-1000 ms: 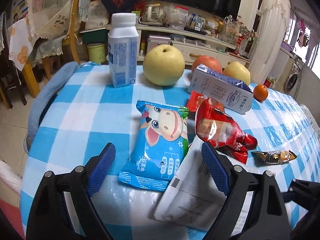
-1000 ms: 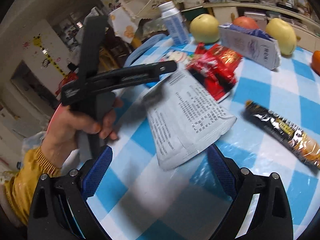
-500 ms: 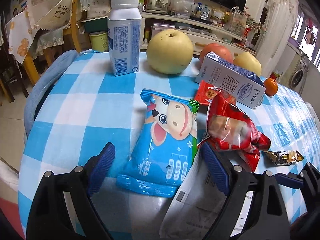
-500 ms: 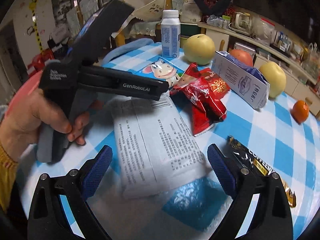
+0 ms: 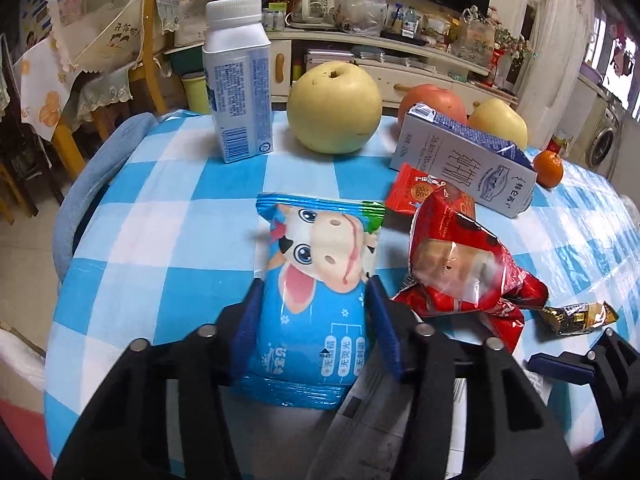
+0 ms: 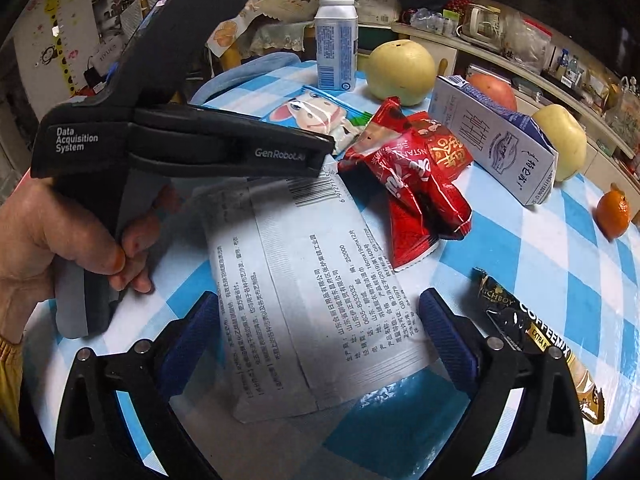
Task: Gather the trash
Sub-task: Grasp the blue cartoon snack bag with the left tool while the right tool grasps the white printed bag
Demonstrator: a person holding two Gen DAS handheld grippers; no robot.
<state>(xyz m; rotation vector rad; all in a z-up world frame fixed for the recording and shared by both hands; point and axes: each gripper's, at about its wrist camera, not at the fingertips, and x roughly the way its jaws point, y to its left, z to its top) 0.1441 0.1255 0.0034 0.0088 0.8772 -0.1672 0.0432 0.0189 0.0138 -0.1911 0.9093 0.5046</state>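
The round table [image 5: 132, 216], under a blue-and-white checked cloth, curves away at the left, where a padded blue chair back [image 5: 86, 196] stands against its rim; the cloth on that side, between the rim and the wrappers, is bare. The far half is crowded: a white milk bottle [image 5: 238, 80] upright, a yellow pear [image 5: 334, 108], a milk carton [image 5: 468, 164] lying on its side, a red apple [image 5: 430, 98] and a second yellow fruit [image 5: 498, 122] behind it, a tangerine [image 5: 548, 168] near the right rim.

The left gripper [image 5: 314, 312] has just been closing, and its 2 blue pads now press the sides of the blue cow-print snack packet [image 5: 320, 264], which lies flat near the table's middle, its sealed bottom edge toward the camera. Just to its right sits a crumpled red wrapper [image 5: 460, 268], overlapping a small red sachet [image 5: 412, 192].

Only the right wrist view shows the person's hand [image 6: 52, 236] around the left tool's handle, and the white printed pouch [image 6: 308, 300] in full, face down with barcode and text showing. The right gripper [image 6: 316, 336] stands open, pads apart on either side of the pouch's near end, not pressing it. A Coffeemix stick [image 6: 536, 340] lies at its right, partly behind the right finger.
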